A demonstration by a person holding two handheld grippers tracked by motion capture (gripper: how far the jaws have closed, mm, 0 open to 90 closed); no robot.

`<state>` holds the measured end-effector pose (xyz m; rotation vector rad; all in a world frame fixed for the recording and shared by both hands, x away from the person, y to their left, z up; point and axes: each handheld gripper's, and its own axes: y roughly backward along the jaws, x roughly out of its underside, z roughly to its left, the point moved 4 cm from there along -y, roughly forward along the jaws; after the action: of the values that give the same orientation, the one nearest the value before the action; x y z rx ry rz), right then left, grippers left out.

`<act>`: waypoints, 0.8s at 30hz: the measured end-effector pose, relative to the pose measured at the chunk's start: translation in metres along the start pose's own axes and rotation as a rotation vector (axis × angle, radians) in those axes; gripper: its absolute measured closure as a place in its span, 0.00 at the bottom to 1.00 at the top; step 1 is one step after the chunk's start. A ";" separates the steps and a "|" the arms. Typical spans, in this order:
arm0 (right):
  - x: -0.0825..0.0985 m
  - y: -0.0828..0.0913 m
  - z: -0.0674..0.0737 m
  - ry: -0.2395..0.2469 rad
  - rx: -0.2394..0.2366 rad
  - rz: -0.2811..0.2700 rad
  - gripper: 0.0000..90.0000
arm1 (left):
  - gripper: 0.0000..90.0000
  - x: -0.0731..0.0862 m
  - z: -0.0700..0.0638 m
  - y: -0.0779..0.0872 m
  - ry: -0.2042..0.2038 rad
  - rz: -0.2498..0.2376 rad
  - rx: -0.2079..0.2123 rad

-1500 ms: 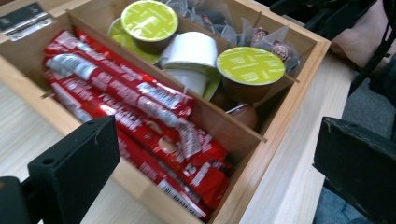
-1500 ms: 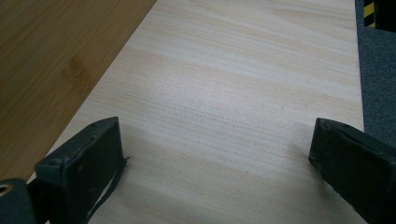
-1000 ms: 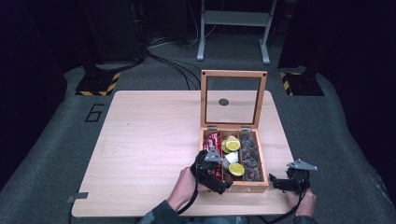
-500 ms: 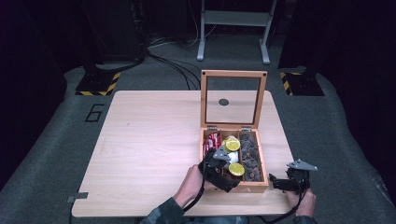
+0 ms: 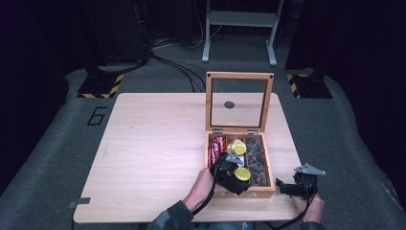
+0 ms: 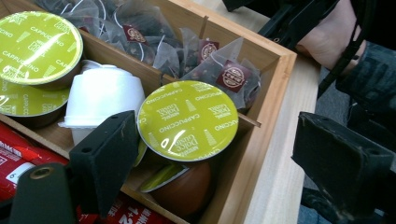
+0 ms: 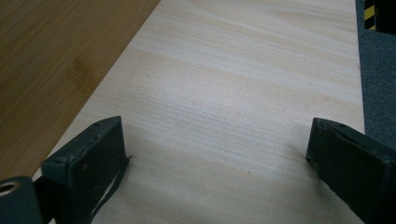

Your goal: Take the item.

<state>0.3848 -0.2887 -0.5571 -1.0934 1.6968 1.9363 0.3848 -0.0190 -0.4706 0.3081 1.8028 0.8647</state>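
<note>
Wooden box [image 5: 266,192] sits on the tabletop [image 5: 153,153] at its near right, glass lid [image 5: 239,101] standing open and upright at the back. Three compartments: red packets [image 5: 217,146] on the left, capsules in the middle, tea bags [image 5: 256,158] on the right. Left hand-held gripper [image 5: 231,173] is down over the near end of the middle compartment, jaws spread wide. In the left gripper view, one jaw is inside the box, right next to the green-lidded cappuccino capsule [image 6: 187,120]; the other jaw is outside the box's right wall, above the tabletop edge. That capsule rests on top of a brown capsule [image 6: 180,186], with a white capsule [image 6: 103,95] just beside it and two more green-lidded ones [image 6: 35,42] further back. Nothing is gripped. Right hand-held gripper [image 5: 290,188] is on the tabletop just right of the box, near the front edge, jaws wide apart. In the right gripper view, bare wood lies between them and the box's side wall [image 7: 56,60] is at the left.
</note>
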 end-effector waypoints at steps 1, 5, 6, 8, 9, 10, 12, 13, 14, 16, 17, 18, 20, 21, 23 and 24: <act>0.000 0.000 0.000 0.000 0.000 0.000 0.05 | 0.16 0.000 0.001 -0.001 0.004 0.001 0.000; 0.000 0.000 0.000 0.000 0.000 0.000 0.05 | 0.19 0.000 0.003 -0.005 0.011 0.007 -0.006; 0.000 0.000 0.000 0.000 0.000 0.000 0.05 | 0.20 0.000 0.004 -0.006 0.010 0.013 -0.009; 0.000 0.000 0.000 0.000 0.000 0.000 0.05 | 0.22 -0.001 0.004 -0.006 0.016 0.008 -0.002; 0.000 0.000 0.000 0.000 0.000 0.000 0.05 | 0.22 -0.001 0.004 -0.006 0.013 0.012 -0.006; 0.000 0.000 0.000 0.000 0.000 0.000 0.05 | 0.23 -0.002 0.004 -0.006 0.018 0.006 -0.006; 0.000 0.000 0.000 0.000 0.000 0.000 0.05 | 0.23 -0.002 0.004 -0.006 0.017 0.006 -0.004; 0.000 0.000 0.000 0.000 0.000 0.000 0.05 | 0.24 -0.002 0.004 -0.006 0.018 0.007 -0.005; 0.000 0.000 0.000 0.000 0.000 -0.001 0.05 | 0.25 -0.002 0.004 -0.006 0.021 0.008 -0.006; 0.000 0.000 0.000 0.000 0.000 -0.001 0.05 | 0.26 -0.002 0.004 -0.006 0.021 0.014 -0.012; 0.000 0.000 0.000 0.000 0.000 -0.001 0.05 | 0.27 -0.001 0.004 -0.006 0.023 0.012 -0.014; 0.000 0.000 0.000 0.000 0.000 -0.001 0.05 | 0.28 -0.001 0.004 -0.006 0.023 0.016 -0.021; 0.000 0.000 0.000 0.000 0.000 -0.001 0.05 | 0.29 -0.001 0.004 -0.006 0.019 0.019 -0.028; 0.000 0.000 0.000 0.000 0.000 -0.001 0.05 | 0.29 -0.001 0.004 -0.006 0.019 0.019 -0.028; 0.000 0.000 0.000 -0.004 0.001 -0.001 0.05 | 0.29 -0.001 0.003 -0.008 0.026 0.012 -0.029; 0.000 0.000 0.000 -0.004 0.001 -0.001 0.05 | 0.29 -0.001 0.003 -0.008 0.026 0.012 -0.029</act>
<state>0.3846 -0.2886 -0.5571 -1.0891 1.6948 1.9355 0.3889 -0.0239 -0.4756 0.2907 1.8119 0.9068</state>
